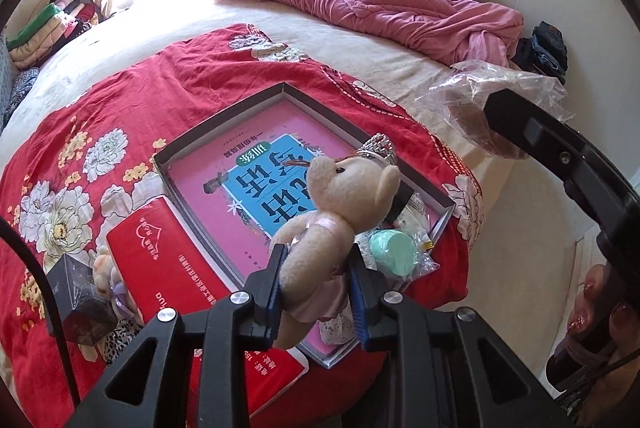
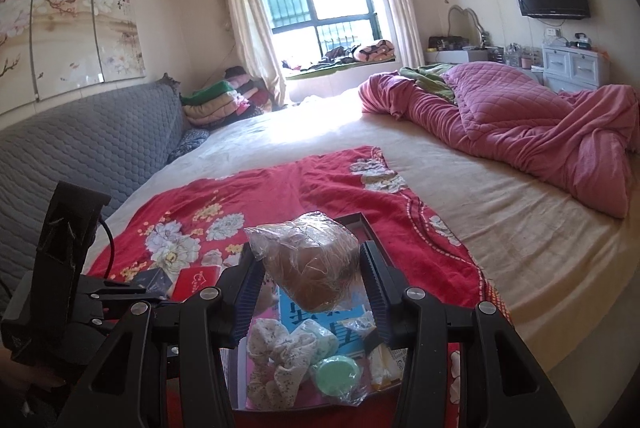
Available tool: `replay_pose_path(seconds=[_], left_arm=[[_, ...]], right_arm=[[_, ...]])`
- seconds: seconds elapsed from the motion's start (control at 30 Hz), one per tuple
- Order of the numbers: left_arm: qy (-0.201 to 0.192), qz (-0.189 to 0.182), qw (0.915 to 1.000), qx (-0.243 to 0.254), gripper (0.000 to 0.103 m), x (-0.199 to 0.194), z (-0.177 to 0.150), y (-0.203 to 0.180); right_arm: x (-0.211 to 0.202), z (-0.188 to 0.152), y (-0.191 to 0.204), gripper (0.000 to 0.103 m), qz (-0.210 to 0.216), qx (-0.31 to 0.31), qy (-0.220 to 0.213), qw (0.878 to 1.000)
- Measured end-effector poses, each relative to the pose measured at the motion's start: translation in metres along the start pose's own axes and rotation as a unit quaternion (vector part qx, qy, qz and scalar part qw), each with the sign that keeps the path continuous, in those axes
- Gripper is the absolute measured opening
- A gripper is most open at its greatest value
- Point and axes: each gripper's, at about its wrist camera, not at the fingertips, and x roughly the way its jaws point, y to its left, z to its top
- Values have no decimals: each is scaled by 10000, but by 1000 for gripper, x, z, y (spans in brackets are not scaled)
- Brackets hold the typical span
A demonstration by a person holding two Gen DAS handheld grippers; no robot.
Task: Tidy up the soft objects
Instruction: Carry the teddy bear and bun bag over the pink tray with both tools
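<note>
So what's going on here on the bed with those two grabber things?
A person is tidying soft things with a gripper in each hand. The left gripper is shut on a small teddy bear with a tiara, held above the shallow box on the red floral cloth. The right gripper holds a brown item wrapped in clear plastic over the same box.

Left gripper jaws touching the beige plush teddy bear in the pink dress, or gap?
Touching. The left wrist view shows the left gripper with both blue-padded jaws pressed into the beige plush teddy bear in the pink dress, denting its body.
</note>
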Motion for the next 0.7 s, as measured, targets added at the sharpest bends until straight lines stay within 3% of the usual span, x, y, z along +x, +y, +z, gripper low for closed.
replay_pose_path(seconds=[0.7], left_arm=[[522,210,9984,57,29,62,10,11]], right_arm=[[50,-30,-22,50,-131,116,651,9977]])
